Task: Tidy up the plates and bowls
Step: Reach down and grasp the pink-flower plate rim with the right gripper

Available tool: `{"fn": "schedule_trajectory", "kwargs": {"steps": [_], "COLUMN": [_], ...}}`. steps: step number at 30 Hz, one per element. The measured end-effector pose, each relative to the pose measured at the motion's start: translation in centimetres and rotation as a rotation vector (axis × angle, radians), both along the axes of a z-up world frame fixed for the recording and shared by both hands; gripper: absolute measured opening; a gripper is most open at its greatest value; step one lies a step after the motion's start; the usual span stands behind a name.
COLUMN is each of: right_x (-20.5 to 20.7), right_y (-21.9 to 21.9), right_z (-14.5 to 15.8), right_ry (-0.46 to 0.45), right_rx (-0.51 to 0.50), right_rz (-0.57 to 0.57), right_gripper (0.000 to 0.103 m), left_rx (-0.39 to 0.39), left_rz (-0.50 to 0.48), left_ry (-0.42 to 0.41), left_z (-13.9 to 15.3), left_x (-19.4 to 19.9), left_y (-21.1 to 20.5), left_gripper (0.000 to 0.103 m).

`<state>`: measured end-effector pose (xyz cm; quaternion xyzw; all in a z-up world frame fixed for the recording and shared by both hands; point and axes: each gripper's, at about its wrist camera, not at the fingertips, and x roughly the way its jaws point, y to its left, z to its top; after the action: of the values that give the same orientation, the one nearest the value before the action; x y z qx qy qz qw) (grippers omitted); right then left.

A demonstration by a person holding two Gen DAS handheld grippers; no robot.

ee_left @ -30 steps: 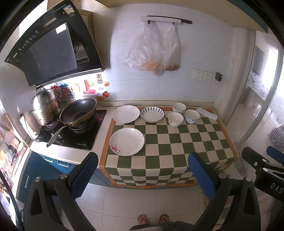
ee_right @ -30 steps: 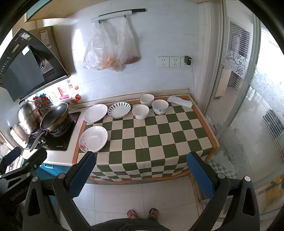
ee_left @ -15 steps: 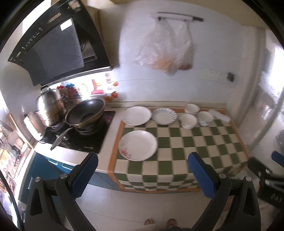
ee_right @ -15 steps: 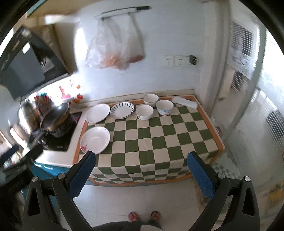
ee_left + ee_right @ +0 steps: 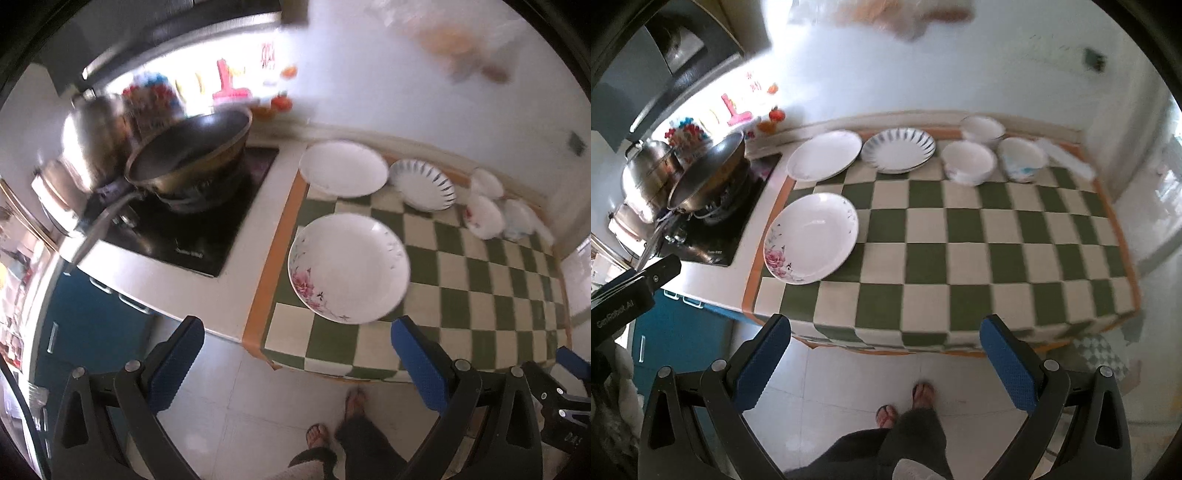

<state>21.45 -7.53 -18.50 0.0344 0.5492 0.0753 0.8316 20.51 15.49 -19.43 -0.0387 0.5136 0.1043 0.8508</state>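
Note:
A white plate with pink flowers point(image 5: 349, 267) point(image 5: 812, 239) lies near the front left of the green checked cloth point(image 5: 476, 291) point(image 5: 979, 236). Behind it lie a plain white plate point(image 5: 343, 168) point(image 5: 824, 155) and a blue-striped plate point(image 5: 423, 184) point(image 5: 898, 149). Three bowls stand at the back right: a white one point(image 5: 968, 162), one behind it point(image 5: 982, 128), and one with blue marks point(image 5: 1021, 159). My left gripper point(image 5: 295, 360) is open and empty, above the floor in front of the flowered plate. My right gripper point(image 5: 884, 356) is open and empty, in front of the counter's edge.
A dark wok point(image 5: 188, 151) point(image 5: 705, 171) sits on the black hob point(image 5: 192, 225), with a steel pot point(image 5: 94, 144) point(image 5: 646, 175) behind it. A blue cabinet point(image 5: 88, 314) is below. A folded white cloth point(image 5: 1065, 157) lies at the back right. The person's feet point(image 5: 905, 402) stand on the tiled floor.
Both grippers have moved closer to the counter and tilted downward; the plates and bowls look larger. The left view has swung left toward the hob. Nothing on the counter has moved.

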Motion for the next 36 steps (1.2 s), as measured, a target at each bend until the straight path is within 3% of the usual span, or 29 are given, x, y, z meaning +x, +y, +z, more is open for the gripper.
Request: {"fn": "schedule_trajectory", "kwargs": {"steps": [9,15,24,28,31,32,33,34,35,36], "right_x": [13.8,20.4,24.7,26.0,26.3,26.3,26.4,26.5,26.5,26.5], "right_y": [2.0,4.3,6.8,7.7,8.3,8.4,8.6,8.7,8.9,9.1], "right_z": [-11.5,-18.7,-23.5,-25.1,-25.1,-25.1,-25.1,-25.0,-25.2,-25.4], "right_ry": [0.229,0.376,0.475,0.513,0.497,0.503,0.504,0.498,0.501,0.513], "right_rx": [0.118,0.115,0.159,0.202,0.217,0.229,0.231,0.234,0.244,0.256], "right_rz": [0.071,0.165,0.217,0.222,0.225,0.227,0.223,0.221,0.221,0.220], "right_gripper": [0.103,0.100,0.099,0.088,0.078,0.069,0.068,0.058,0.035,0.026], "left_rx": [0.020,0.021,-0.032,-0.072,-0.116,-0.145,-0.159,-0.166,-0.168,-0.185], "left_rz": [0.023,0.020,0.015,0.004,-0.022,-0.030,-0.038,-0.044,-0.051,-0.061], "left_ry": [0.146,0.256,0.375,0.406,0.423,0.431,0.436,0.442,0.451,0.451], "left_z": [-8.3,-13.6,-19.0,-20.0,-20.5,-20.7,-20.8,-20.9,-21.1,-21.1], "left_x": [10.4,15.4,18.5,19.1,19.4,19.4,19.4,19.3,19.3,19.2], "left_y": [2.0,2.7,3.9,4.2,4.3,4.4,4.3,4.3,4.2,4.0], "left_gripper": [0.103,0.103,0.103,0.100,0.089,0.080,0.069,0.064,0.055,0.052]}}
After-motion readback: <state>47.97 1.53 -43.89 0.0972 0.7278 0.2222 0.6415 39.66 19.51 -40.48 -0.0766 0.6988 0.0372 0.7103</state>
